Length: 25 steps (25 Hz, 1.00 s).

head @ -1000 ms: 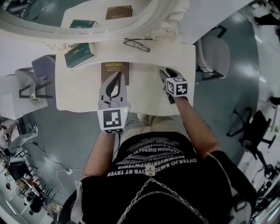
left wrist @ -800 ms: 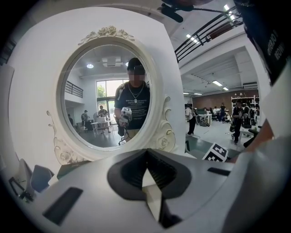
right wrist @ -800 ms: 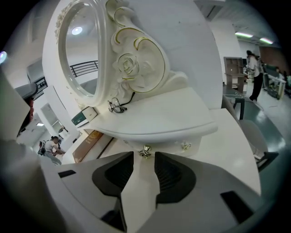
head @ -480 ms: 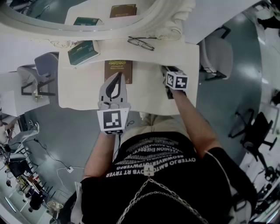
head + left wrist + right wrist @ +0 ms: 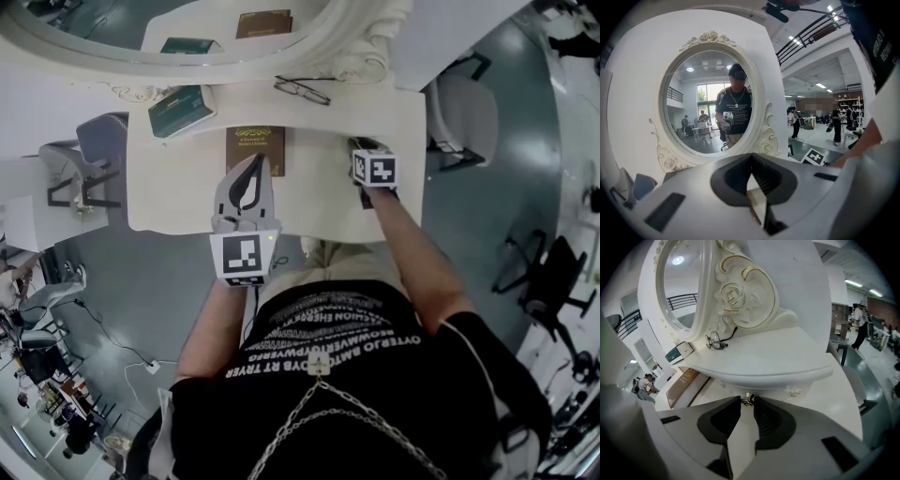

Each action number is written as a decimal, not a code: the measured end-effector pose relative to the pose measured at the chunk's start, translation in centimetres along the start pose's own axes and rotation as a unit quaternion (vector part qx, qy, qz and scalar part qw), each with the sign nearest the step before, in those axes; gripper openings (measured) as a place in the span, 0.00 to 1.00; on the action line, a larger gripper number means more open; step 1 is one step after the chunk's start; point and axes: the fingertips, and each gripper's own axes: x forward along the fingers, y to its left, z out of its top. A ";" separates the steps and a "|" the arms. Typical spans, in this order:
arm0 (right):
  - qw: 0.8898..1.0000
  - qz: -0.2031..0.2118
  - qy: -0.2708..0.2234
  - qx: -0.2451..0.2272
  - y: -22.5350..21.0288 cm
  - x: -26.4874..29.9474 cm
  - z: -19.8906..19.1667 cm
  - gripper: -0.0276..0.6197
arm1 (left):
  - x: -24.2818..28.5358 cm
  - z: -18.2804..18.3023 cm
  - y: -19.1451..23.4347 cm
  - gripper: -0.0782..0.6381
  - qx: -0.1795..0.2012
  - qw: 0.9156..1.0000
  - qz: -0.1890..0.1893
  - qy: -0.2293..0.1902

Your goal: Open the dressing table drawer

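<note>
The drawer knob [image 5: 748, 399] at 12 o'clock is pinched by the right gripper's [image 5: 747, 402] jaws, just closed further, while the left gripper's [image 5: 751, 156] jaws are pressed together.

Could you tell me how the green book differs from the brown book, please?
The green book lies skewed by the mirror; the brown book lies square, nearer the front edge. The green book shows whole; the left gripper covers part of the brown book. Both lie closed, flat.
</note>
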 end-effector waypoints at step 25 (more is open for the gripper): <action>1.000 0.011 0.028 0.001 1.5 -2.4 -4.3 0.17 | -3.4 0.3 -0.3 0.11 0.006 1.000 -0.006 -0.013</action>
